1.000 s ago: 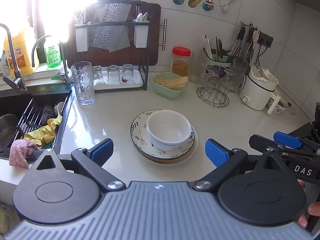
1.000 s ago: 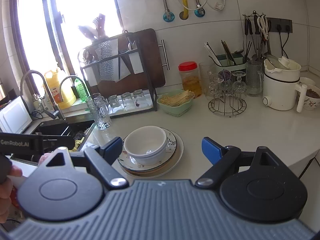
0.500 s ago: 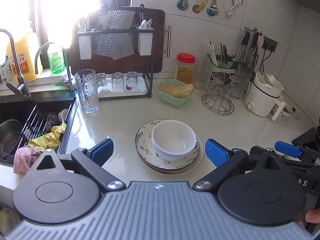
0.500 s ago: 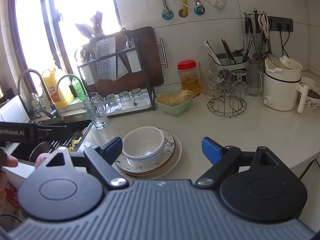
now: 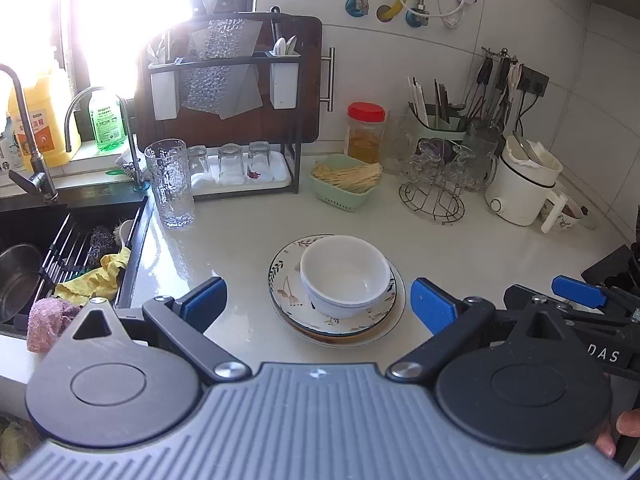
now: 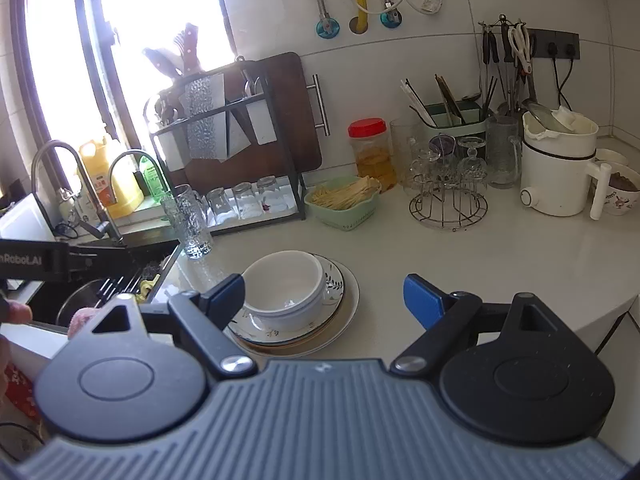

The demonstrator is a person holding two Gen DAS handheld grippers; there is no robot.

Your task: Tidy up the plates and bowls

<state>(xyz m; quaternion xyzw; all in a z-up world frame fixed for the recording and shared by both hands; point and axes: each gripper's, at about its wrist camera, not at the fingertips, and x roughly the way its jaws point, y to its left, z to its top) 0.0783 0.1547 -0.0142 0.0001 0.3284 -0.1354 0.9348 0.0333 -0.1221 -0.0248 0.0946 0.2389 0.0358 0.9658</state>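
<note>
near the table's front edge, a glossy white bowl sits nested in another on round stacked plates, the top one leaf-patterned. both the left hand-held gripper and right hand-held gripper hover spread wide, blue pads empty. only the left view shows the yellow cloth in the sink; the right view shows the ribbed glass by the table's sink edge.

I see bare worktop right of the stacked plates; a tall glass and the sink edge crowd their left, the wire rack probably clear behind.
</note>
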